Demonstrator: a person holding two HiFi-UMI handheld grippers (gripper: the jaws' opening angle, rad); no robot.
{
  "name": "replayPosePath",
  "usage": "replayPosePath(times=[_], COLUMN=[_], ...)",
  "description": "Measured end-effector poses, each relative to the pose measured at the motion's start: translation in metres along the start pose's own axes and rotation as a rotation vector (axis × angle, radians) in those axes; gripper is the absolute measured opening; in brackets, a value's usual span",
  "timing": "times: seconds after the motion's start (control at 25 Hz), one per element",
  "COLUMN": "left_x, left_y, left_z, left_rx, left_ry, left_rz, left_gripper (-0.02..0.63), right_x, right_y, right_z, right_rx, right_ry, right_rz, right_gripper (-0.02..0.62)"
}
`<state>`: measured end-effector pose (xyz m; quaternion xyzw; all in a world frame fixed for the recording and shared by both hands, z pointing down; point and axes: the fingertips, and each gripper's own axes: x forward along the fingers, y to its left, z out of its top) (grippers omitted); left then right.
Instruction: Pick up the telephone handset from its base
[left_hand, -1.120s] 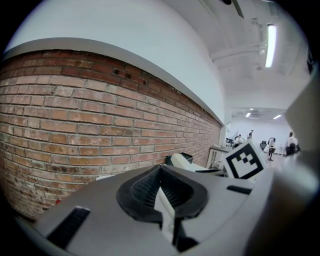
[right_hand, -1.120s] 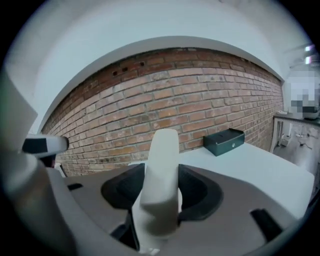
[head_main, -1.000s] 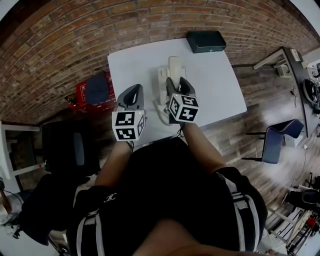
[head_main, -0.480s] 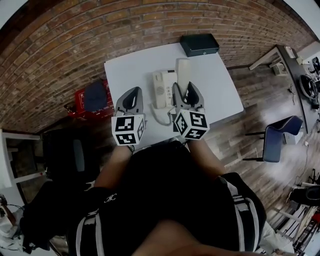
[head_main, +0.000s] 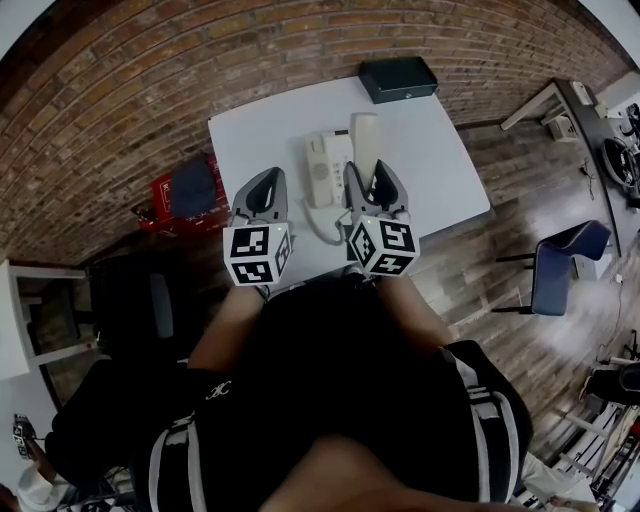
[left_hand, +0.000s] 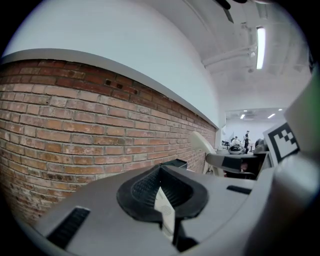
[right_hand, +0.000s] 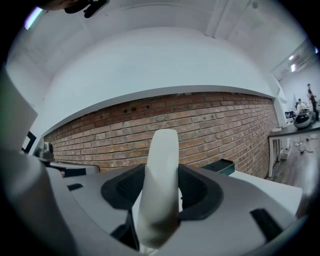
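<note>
The cream handset (head_main: 364, 138) is off its base (head_main: 325, 168) and stands just right of it above the white table (head_main: 260, 135). My right gripper (head_main: 371, 176) is shut on the handset's lower part. In the right gripper view the handset (right_hand: 161, 165) rises upright between the dark pads (right_hand: 197, 192). A coiled cord (head_main: 322, 226) hangs from the base toward the table's front edge. Left of the base, my left gripper (head_main: 264, 188) hovers over the table, shut with nothing in it. The left gripper view has the handset (left_hand: 202, 144) at its right.
A black box (head_main: 398, 78) lies at the table's far right corner, by the brick wall. A red crate (head_main: 185, 185) stands on the floor left of the table. A blue chair (head_main: 563, 265) is on the right. A dark chair (head_main: 135, 300) is at my left.
A second ago the handset lay over the base under my right gripper. It has since come off and moved right, which bares the base. My left gripper has stayed nearly still.
</note>
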<state>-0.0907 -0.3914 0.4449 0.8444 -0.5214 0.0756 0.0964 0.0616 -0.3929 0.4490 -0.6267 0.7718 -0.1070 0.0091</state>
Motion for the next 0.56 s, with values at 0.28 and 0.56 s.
replayPosePath(times=[0.28,0.56], left_x=[-0.004,-0.006], left_y=[-0.001,-0.006], left_z=[0.001,-0.002], left_rx=[-0.002,0.001], left_ry=[-0.01,-0.012], left_rz=[-0.003,-0.011], left_gripper=[0.0,0.0], right_x=[-0.003,-0.004], right_y=[0.007,0.015], right_z=[-0.001,-0.005], right_rx=[0.006,0.004], right_ry=[0.001,0.007], right_rz=[0.017,0.043], right_gripper=[0.196,0.196])
